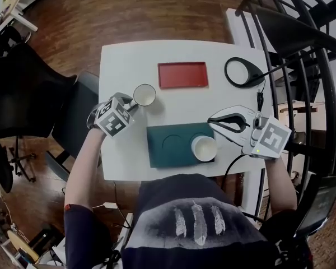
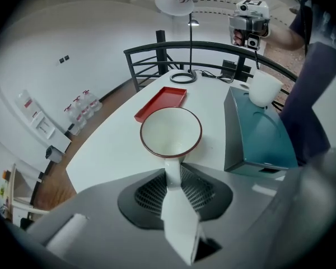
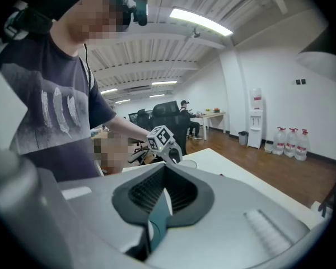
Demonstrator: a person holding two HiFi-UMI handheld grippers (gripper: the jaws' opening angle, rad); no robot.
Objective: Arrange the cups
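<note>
Your left tool (image 1: pixel 133 103) is clamped narrow on the handle of the brown-rimmed cup (image 1: pixel 144 94), which stands on the worktop (image 1: pixel 123 60) just behind the teal tray (image 1: pixel 159 149). The tray's free ring lies toward you. Your right tool (image 1: pixel 214 121) is shut, seemingly nipping that tray's edge.

No legible text or labels
</note>
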